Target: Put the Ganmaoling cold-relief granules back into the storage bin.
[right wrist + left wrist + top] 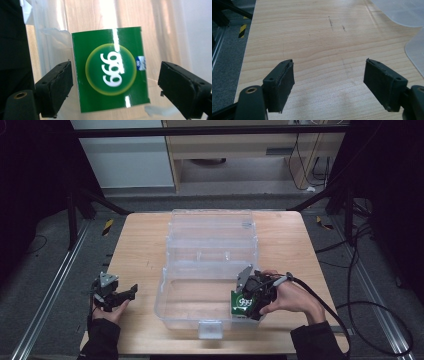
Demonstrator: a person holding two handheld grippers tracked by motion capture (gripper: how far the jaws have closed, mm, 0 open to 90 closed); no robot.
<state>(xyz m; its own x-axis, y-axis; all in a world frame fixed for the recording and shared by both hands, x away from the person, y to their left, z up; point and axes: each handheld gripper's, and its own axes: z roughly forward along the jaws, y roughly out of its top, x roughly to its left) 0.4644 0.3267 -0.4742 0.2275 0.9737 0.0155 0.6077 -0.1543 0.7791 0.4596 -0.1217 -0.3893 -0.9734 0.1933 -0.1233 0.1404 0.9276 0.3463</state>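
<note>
A green pack (pixel 110 70) with a white "999" in a yellow-rimmed circle sits at the front right corner of a clear plastic box (pixel 163 292). My right gripper (pixel 115 67) is open around it: the left jaw is close to the pack's edge and the right jaw stands well off it. In the high view the right gripper (pixel 247 297) reaches over the box's right wall, with the green pack (pixel 242 305) just in front of it. My left gripper (pixel 131 291) rests open over bare wood left of the box, and the left gripper (pixel 329 61) has nothing between its jaws.
The box's clear lid (pixel 212 227) stands open toward the back of the wooden table (pixel 135 245). A latch tab (pixel 210 329) sticks out at the box's front. A cable (pixel 320 300) trails right from the right gripper. Dark floor and rails flank the table.
</note>
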